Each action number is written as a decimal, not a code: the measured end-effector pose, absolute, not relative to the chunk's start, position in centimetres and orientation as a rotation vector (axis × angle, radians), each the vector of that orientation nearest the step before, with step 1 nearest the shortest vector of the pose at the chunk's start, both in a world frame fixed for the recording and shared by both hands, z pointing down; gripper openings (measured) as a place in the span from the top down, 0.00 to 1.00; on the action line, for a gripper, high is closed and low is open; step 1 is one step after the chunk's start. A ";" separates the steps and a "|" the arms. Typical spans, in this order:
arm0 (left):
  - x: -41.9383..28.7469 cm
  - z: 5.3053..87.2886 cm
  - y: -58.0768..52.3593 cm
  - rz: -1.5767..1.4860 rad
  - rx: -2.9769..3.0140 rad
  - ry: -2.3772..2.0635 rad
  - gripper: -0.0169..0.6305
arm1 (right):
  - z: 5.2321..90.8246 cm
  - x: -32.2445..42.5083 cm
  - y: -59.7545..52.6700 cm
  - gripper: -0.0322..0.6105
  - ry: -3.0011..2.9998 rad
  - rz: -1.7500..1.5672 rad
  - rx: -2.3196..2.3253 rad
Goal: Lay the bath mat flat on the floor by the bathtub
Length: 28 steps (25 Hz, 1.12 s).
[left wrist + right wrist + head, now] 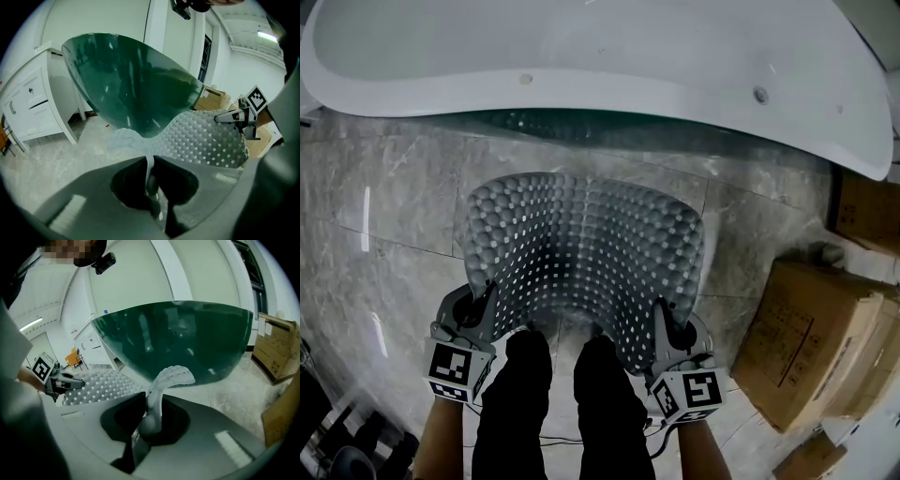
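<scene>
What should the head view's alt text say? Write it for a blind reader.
A person's left gripper and right gripper each clamp a near corner of a grey, hole-studded bath mat, holding it curved over the marble floor in front of a white bathtub. Cardboard boxes stand at the right.

The bath mat (586,253) is translucent grey, gridded with bumps and pale holes. The bathtub (581,56) is white inside, dark green outside. The floor (384,206) before the bathtub shows grey veined marble tiles. The cardboard boxes (811,337) by the bathtub's right end are brown. The left claw (485,302) and right claw (661,317) bear black-and-white square markers.
</scene>
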<state>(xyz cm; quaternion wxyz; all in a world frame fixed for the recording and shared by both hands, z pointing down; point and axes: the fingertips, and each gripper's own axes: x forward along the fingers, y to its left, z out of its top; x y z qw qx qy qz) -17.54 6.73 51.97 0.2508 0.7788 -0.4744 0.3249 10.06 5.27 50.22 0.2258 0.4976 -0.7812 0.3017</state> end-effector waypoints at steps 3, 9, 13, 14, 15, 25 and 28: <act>-17.8 52.1 6.6 0.879 2.115 -1.293 0.95 | 50.2 9.8 4.9 0.87 -2.163 0.836 1.376; -17.9 52.2 6.8 0.875 2.107 -1.302 0.95 | 50.5 9.7 5.0 0.87 -2.163 0.797 1.342; -18.0 52.2 6.8 0.896 2.116 -1.301 0.95 | 50.8 9.9 4.8 0.87 -2.160 0.810 1.340; -18.0 52.3 6.7 0.897 2.114 -1.302 0.95 | 51.1 10.1 4.9 0.87 -2.152 0.820 1.348; -18.1 52.3 6.8 0.898 2.110 -1.304 0.95 | 51.4 10.3 4.9 0.87 -2.144 0.834 1.357; -18.0 52.3 6.6 0.922 2.121 -1.292 0.95 | 51.8 10.6 4.7 0.87 -2.119 0.833 1.343; -18.1 52.6 6.7 0.927 2.120 -1.295 0.95 | 52.0 10.7 4.6 0.87 -2.120 0.827 1.339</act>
